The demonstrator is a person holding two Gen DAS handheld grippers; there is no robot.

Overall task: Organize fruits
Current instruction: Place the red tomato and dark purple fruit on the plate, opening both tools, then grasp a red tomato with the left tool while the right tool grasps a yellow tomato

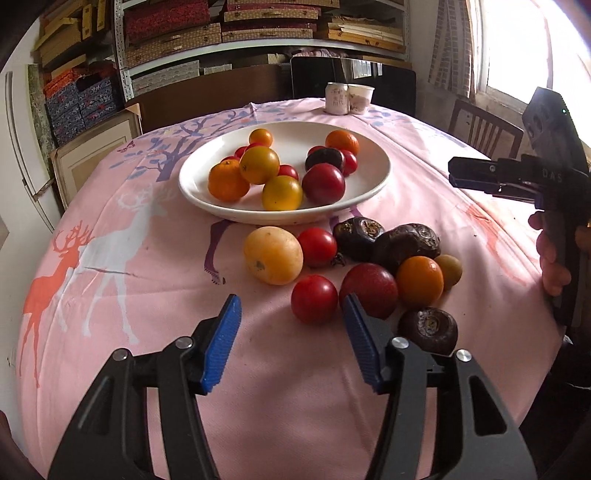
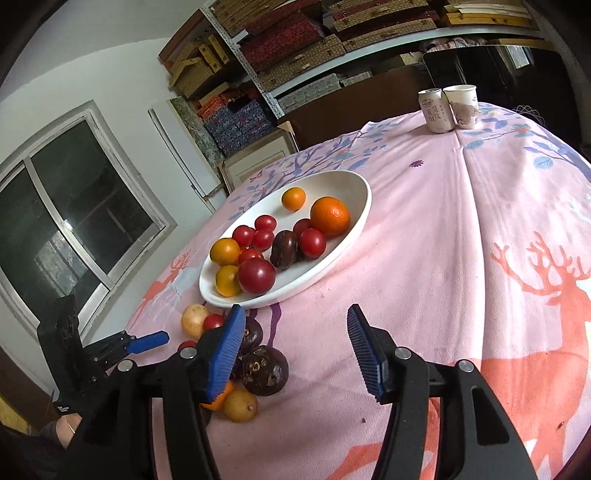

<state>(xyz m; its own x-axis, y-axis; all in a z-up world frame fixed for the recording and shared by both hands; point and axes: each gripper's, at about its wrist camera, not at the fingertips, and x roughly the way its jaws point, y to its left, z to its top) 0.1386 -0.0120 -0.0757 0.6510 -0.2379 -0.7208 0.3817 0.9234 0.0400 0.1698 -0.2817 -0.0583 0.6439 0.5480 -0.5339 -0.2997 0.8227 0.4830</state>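
Observation:
A white plate [image 1: 373, 184] on the pink tablecloth holds several oranges, red tomatoes and a dark fruit; it also shows in the right wrist view [image 2: 354, 184]. In front of it lie loose fruits: a pale yellow fruit [image 1: 272, 254], red tomatoes [image 1: 314, 298], dark fruits [image 1: 404, 243], an orange [image 1: 419, 281]. My left gripper [image 1: 291, 314] is open and empty, low over the cloth, its right finger beside the nearest tomato. My right gripper [image 2: 295, 328] is open and empty, to the right of the loose fruits [image 2: 264, 373]. It shows side-on in the left wrist view [image 1: 480, 177].
A can [image 1: 337, 98] and a paper cup [image 1: 360, 98] stand at the table's far edge. Shelves of boxes [image 1: 221, 33] fill the back wall. A wooden chair [image 1: 484, 129] stands at the right. A window [image 2: 74, 221] is at the left.

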